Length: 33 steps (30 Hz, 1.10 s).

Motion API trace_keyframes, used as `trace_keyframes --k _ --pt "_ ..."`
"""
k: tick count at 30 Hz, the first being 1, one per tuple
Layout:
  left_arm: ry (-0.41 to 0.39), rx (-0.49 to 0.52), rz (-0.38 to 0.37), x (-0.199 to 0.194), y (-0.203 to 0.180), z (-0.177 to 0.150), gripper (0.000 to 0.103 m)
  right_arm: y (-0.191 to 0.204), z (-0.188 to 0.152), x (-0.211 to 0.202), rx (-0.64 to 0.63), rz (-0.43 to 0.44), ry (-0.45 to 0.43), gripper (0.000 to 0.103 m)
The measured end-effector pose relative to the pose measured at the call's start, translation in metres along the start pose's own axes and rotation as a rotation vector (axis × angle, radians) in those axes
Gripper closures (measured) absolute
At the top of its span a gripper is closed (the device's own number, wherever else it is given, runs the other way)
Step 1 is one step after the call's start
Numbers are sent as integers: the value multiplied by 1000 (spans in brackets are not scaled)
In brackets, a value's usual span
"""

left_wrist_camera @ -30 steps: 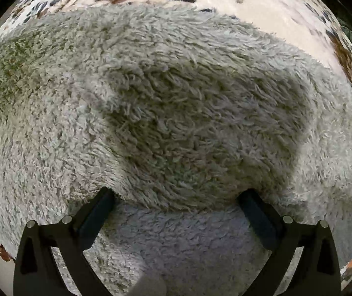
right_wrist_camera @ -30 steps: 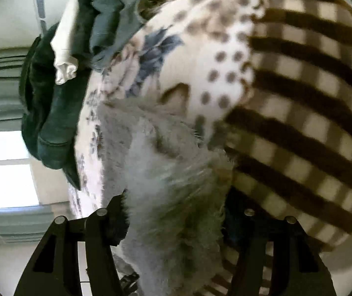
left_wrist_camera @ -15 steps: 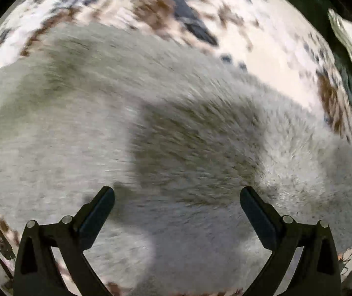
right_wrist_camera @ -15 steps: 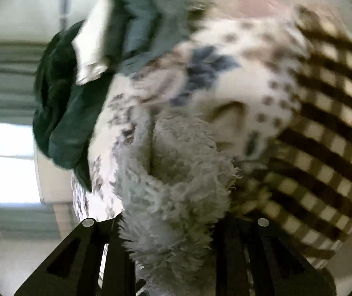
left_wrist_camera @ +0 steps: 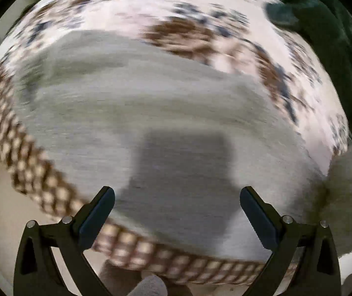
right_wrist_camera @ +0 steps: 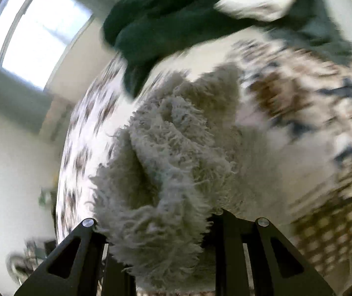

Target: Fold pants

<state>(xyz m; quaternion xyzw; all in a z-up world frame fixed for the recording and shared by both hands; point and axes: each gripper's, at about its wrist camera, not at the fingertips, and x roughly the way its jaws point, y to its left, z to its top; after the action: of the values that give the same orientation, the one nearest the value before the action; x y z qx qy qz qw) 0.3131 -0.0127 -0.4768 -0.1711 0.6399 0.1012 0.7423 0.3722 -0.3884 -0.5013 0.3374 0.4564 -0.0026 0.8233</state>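
The pants (left_wrist_camera: 151, 113) are a pale grey, shaggy fleece, with a darker grey block of shadow across their near part; in the right wrist view the same pile (right_wrist_camera: 166, 172) reads off-white to grey-green. The bedspread (left_wrist_camera: 200, 7) beneath is cream with brown and dark blue floral blotches, and its near edge carries a band (left_wrist_camera: 40, 180) of brown-and-tan checks. At the far right corner lies a pile of clothes (right_wrist_camera: 166, 24), dark green and slate, with one white piece, though blur makes the shades uncertain. The fingers (left_wrist_camera: 97, 212) are black.
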Motion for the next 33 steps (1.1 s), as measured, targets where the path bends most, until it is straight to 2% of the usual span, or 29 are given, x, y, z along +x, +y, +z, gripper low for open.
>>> trace_keyframes --k 4,5,7,9,10,12,13,14,16,18,21,26,27,28,29,30,31,33 --pt "-6 -41 57 -4 64 9 0 66 -62 77 -146 -6 133 79" --pt "-9 -48 66 -5 74 10 0 83 -87 105 -198 -22 179 79" --pt "-18 -72 86 -5 101 12 0 102 -122 138 -253 -29 263 79" --pt "-10 -86 82 -7 121 13 0 119 -157 171 -323 -76 364 74" --pt "-5 -92 74 -6 129 16 0 123 -167 177 -336 -89 390 68" --pt "-2 -89 56 -6 134 21 0 135 -177 182 -375 -97 423 47" --pt "-6 -84 40 -7 133 25 0 140 -179 177 -383 -65 437 27" --pt "-12 -74 19 -9 130 29 0 143 -177 172 -378 -30 449 13" --pt "-21 -37 -38 -11 116 38 0 140 -165 150 -320 31 430 11" --pt "-19 16 -121 -9 91 48 0 120 -156 128 -223 60 408 11" --pt "7 112 -197 5 46 60 0 77 -139 101 -75 -16 369 11" --pt "51 246 -213 48 -34 81 0 -4 -105 70 75 -231 281 11" --pt "77 255 -229 61 -45 84 3 -16 -96 66 94 -256 275 11" --pt "124 269 -246 77 -55 87 27 -33 -90 65 115 -284 276 11" --pt "158 269 -273 84 -57 88 46 -44 -84 67 121 -312 286 11" --pt "191 266 -327 88 -57 87 85 -53 -79 70 126 -326 292 11" --pt "192 262 -348 87 -55 86 85 -64 -76 74 132 -335 305 11" --pt "127 249 -369 71 -41 85 86 -83 -70 88 155 -340 346 11"
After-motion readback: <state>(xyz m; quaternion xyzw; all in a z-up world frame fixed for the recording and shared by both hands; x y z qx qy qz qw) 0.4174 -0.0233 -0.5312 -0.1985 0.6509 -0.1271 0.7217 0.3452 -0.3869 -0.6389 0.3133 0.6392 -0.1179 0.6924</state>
